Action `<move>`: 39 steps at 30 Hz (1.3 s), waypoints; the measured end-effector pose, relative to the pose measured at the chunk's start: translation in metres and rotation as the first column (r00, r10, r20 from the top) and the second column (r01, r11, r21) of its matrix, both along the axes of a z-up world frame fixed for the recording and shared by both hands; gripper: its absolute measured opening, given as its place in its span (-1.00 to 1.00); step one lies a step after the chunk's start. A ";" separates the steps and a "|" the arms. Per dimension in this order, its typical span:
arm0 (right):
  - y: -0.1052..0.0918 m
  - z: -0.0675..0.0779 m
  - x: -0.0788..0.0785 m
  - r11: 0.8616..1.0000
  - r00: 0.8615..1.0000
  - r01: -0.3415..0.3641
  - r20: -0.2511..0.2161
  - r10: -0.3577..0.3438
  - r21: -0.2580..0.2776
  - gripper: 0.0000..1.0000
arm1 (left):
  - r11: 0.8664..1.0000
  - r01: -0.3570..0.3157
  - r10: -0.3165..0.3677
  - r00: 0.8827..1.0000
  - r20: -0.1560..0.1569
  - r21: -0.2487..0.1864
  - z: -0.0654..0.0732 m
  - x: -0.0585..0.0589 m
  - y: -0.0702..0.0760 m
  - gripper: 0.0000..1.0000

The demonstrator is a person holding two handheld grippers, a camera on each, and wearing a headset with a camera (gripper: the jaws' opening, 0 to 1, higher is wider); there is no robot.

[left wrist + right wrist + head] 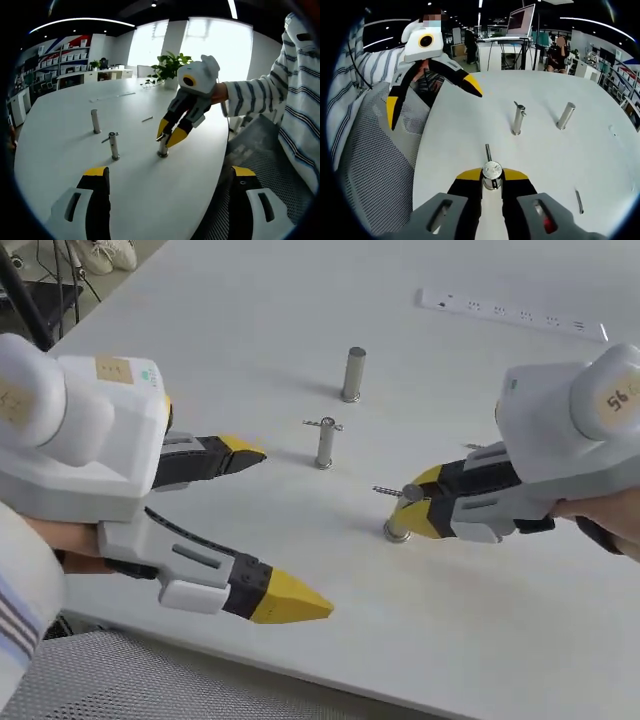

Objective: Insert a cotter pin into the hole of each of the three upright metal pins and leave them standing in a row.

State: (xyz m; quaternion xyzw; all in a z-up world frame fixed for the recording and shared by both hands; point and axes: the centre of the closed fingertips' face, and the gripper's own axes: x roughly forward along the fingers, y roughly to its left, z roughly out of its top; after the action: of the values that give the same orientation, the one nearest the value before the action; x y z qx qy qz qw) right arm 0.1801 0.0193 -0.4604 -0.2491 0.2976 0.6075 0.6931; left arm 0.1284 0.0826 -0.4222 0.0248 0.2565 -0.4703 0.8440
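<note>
Yellow-tipped and drawn nearly together, the jaws of our right claw [491, 176] hug the top of the nearest short upright steel pin [398, 527]. A thin metal cotter pin [488, 150] runs through its hole and pokes out on the side away from the claw. Whether the jaws pinch the steel pin or the cotter pin's end, we cannot tell. The pin stands on the white table [480, 620].

Our left claw [290, 530] hangs wide open over the table, holding nothing, well apart from the pins. Beyond the nearest pin stands the middle steel pin [325, 448], upright, with a second cotter pin [322, 424] across its top. Past it is the farthest steel pin [352, 375], also upright, and the three form a slanting row.

A loose cotter pin [578, 201] lies flat on the table beside our right claw. A white power strip [510, 315] lies toward the table's far edge, and a grey mesh chair [150, 680] sits at the near edge.
</note>
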 end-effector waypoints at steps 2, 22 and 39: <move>0.000 0.000 0.000 1.000 1.000 0.005 -0.004 -0.005 -0.002 -0.83 | 1.000 -0.004 0.004 1.000 -0.003 0.000 0.000 0.000 0.001 0.98; -0.005 0.011 0.042 1.000 0.999 0.028 0.046 -0.027 -0.006 -0.84 | 1.000 -0.021 0.021 1.000 -0.013 0.005 0.000 -0.001 0.004 0.98; -0.003 0.001 0.059 0.999 0.999 0.023 0.046 -0.022 -0.028 -0.84 | 0.999 -0.042 0.042 0.999 -0.015 -0.017 0.005 -0.001 0.004 0.97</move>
State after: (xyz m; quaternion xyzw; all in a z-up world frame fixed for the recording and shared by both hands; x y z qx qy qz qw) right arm 0.2386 0.0166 -0.4589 -0.2694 0.2930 0.5894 0.7030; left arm 0.1273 0.0863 -0.4177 0.0088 0.2590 -0.4550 0.8519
